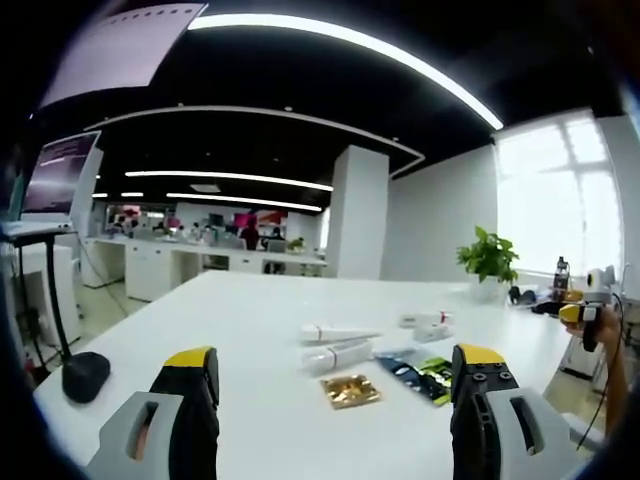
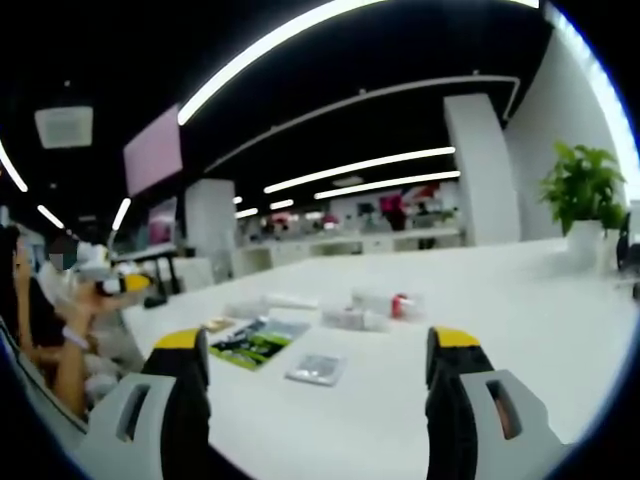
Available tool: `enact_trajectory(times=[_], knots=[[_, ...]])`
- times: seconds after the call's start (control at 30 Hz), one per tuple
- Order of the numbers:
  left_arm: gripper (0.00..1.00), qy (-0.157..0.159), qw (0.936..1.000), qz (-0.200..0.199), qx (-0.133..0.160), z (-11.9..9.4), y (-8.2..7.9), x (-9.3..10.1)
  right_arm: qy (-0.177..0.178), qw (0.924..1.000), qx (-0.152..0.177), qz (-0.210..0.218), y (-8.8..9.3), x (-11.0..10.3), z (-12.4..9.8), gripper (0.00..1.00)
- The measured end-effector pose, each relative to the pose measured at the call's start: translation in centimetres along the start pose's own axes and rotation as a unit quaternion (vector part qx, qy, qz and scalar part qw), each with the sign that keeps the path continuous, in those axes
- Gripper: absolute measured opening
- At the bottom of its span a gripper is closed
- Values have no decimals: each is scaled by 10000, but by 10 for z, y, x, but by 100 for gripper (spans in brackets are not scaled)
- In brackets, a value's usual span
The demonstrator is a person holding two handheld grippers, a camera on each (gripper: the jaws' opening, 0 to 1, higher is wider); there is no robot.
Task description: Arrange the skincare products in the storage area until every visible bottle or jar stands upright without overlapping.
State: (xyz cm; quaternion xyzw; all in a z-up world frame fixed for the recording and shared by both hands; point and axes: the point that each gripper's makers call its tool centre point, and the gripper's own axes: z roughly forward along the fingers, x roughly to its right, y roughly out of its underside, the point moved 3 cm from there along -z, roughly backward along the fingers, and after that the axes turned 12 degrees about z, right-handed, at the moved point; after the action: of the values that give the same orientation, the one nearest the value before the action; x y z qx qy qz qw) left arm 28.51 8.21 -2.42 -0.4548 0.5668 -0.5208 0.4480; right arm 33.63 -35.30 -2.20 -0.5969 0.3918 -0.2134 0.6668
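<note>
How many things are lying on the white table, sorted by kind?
White tubes lying flat: 4
Gold sachet: 1
Green-and-black sachet: 1
Dark blue sachet: 1
Silver sachet: 1
Potted plant: 1
Total: 9

You face a wide white table (image 1: 250, 320) in an open office with a black ceiling and long curved light strips (image 1: 340, 40). A potted plant (image 1: 488, 258) stands beside a bright window (image 1: 560, 190); a white pillar (image 1: 358, 212) rises behind.
</note>
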Motion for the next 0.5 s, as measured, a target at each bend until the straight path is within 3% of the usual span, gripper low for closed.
enact_trajectory(times=[0.5], knots=[[99, 3, 10000, -14, -14, -1, 2, 0, -34, 10000, -17, -16, 1, -4, 1, 88]])
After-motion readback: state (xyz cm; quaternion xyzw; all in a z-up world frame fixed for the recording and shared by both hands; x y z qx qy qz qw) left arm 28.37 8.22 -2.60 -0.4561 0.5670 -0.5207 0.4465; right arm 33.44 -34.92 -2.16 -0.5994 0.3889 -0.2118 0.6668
